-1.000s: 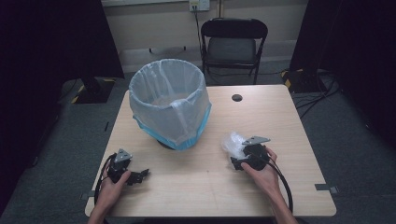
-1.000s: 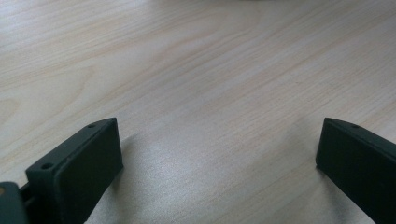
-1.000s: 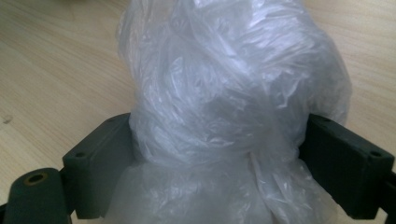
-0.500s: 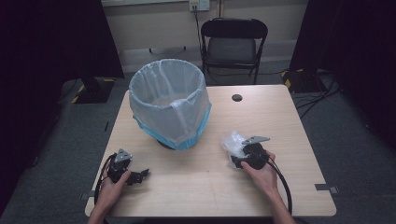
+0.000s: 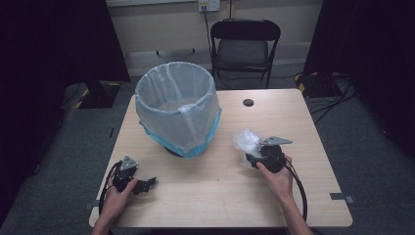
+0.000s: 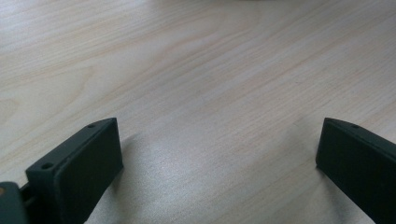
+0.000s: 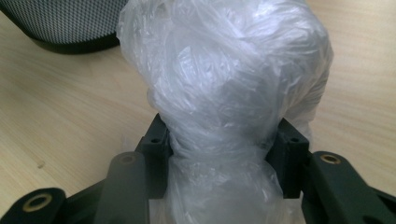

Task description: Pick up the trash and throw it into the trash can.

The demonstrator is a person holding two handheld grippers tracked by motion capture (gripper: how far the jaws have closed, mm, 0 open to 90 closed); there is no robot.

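The lined wastebasket (image 5: 177,108) stands at the table's (image 5: 313,147) far left-centre and blocks any straight path across there. Wood lies bare between the two grippers along the near half, and also on the far right around the grommet hole (image 5: 248,102). A folding chair (image 5: 245,46) stands beyond the far edge.

A lab or studio set-up. Black curtains (image 5: 54,44) flank a lone wooden table (image 5: 303,122) on grey carpet (image 5: 357,142). A folding chair (image 5: 244,46) stands at the far wall, cables (image 5: 328,98) trailing at right.
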